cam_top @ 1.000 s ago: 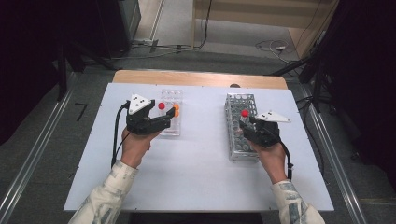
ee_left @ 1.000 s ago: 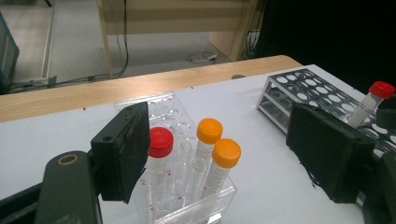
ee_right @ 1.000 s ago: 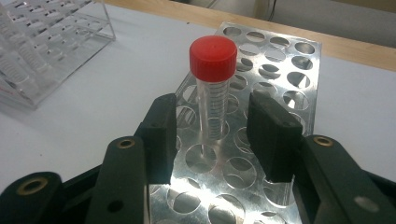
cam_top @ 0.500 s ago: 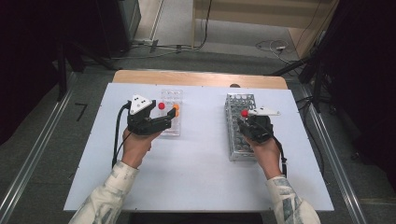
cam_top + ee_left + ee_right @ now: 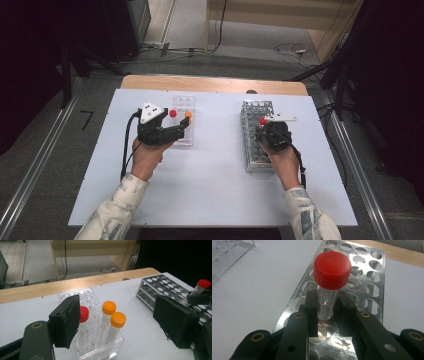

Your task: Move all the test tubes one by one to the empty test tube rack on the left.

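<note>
While the left tool [image 5: 176,131] stays open, the right tool [image 5: 325,312] has closed on the red-capped tube [image 5: 331,277].

Red-capped clear tube [image 5: 329,290], upright, over the metal rack [image 5: 372,282]

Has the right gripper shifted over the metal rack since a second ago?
Yes: the right gripper has swung slightly leftward over the metal rack, its jaws just closing on the red-capped tube.

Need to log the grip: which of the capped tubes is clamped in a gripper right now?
The red-capped tube over the metal rack, pinched by the right gripper. The other red-capped tube and both orange-capped tubes stand free in the clear rack.
</note>
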Demonstrator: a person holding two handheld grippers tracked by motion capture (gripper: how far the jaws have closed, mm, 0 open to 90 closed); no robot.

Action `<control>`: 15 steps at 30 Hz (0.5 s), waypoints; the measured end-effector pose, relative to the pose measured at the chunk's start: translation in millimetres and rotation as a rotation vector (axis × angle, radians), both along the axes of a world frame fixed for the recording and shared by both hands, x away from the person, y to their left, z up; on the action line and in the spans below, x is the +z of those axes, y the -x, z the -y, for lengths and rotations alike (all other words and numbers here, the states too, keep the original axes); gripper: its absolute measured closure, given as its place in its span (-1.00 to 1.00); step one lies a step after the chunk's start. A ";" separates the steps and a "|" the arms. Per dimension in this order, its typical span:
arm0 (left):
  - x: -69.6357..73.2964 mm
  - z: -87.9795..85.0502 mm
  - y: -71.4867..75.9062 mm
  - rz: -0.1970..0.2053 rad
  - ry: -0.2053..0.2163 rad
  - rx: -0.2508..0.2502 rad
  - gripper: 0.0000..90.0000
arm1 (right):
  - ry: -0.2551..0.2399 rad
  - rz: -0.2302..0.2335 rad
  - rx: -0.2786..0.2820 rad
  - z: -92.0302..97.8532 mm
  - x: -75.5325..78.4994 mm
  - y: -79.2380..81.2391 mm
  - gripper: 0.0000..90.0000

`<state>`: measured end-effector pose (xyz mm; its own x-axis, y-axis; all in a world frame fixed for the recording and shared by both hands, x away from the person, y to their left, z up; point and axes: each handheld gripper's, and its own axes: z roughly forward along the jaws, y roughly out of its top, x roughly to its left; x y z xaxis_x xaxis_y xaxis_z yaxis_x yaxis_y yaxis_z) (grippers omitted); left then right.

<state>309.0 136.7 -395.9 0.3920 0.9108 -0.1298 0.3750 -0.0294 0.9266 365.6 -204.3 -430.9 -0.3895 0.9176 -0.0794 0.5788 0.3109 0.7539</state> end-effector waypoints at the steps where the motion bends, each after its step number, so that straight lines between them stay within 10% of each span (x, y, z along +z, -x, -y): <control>1: 0.0 0.0 0.1 0.001 0.001 0.000 -0.50 | -0.002 0.005 0.001 0.7 0.3 0.4 0.59; 15: 2.2 2.9 3.4 0.009 0.005 -0.013 -0.50 | -0.063 0.118 0.004 10.2 31.3 17.9 0.60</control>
